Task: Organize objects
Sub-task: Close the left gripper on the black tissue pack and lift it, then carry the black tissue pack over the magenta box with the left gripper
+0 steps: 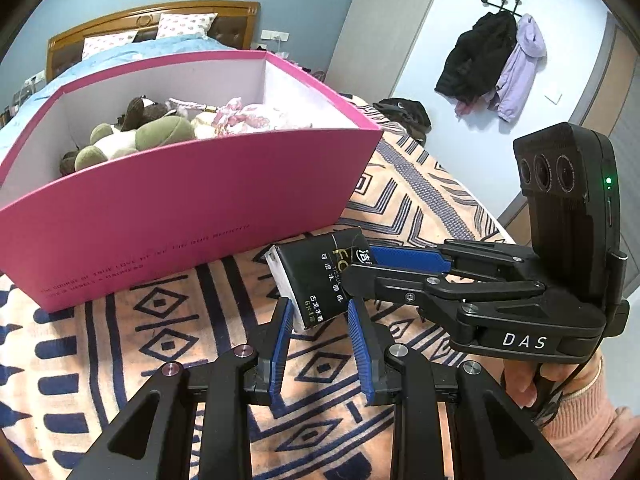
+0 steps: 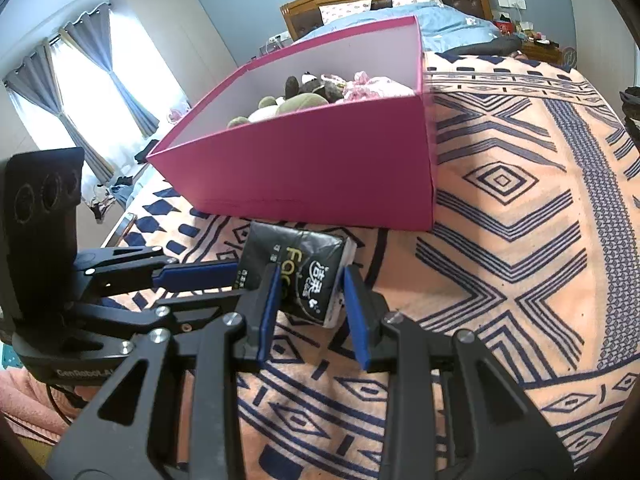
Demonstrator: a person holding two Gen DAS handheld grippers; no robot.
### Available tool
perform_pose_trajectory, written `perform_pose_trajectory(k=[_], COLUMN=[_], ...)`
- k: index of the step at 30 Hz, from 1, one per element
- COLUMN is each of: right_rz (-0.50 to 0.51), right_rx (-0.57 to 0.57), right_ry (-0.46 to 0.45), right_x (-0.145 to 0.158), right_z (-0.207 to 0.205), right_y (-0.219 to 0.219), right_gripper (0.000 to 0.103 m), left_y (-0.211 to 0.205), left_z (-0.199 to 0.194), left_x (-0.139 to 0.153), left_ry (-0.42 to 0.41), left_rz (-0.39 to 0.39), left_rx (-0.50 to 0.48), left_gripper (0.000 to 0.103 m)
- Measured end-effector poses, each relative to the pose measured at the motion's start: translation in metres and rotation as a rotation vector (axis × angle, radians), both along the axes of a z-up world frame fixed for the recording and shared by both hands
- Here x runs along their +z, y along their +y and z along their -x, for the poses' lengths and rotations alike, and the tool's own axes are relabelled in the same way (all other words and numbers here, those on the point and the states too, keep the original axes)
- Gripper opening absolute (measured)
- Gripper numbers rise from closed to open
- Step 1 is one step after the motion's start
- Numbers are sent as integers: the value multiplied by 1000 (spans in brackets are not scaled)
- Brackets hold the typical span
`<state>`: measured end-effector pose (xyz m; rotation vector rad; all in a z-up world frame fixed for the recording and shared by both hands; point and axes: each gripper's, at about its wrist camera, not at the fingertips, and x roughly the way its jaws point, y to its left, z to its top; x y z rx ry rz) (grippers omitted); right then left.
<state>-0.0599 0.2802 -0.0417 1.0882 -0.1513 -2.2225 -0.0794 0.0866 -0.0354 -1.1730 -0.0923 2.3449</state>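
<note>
A black tissue pack (image 1: 316, 280) lies on the patterned blanket just in front of the pink box (image 1: 192, 200). It also shows in the right wrist view (image 2: 304, 276). My left gripper (image 1: 320, 308) is open, its blue fingers either side of the pack's near end. My right gripper (image 2: 310, 276) is open too, straddling the pack from the other side; it shows in the left wrist view (image 1: 360, 264). The pink box (image 2: 320, 176) holds a green plush toy (image 1: 132, 140), a brown plush and pink cloth items.
The orange and navy blanket (image 2: 520, 220) covers the bed. Pillows and a wooden headboard (image 1: 152, 16) lie behind the box. Coats (image 1: 492, 60) hang on the wall at right. Curtained windows (image 2: 80, 92) are at left.
</note>
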Motion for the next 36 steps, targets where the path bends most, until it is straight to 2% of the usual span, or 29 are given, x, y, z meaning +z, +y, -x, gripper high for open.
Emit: perform_pose_trajectory(k=[17, 26, 36], right_rz=[8, 20, 27], right_rx=[0, -5, -15], right_ry=[111, 156, 174], right_x=[42, 62, 73], right_z=[-2, 6, 17], right_y=[-1, -1, 0], right_gripper=[35, 35, 35], left_y=[-5, -2, -1], left_z=[4, 11, 23], left_x=[42, 60, 69], left_ry=[92, 151, 176], left_rz=[-24, -1, 5], left_rx=[-4, 8, 12], left_gripper=[28, 28, 29])
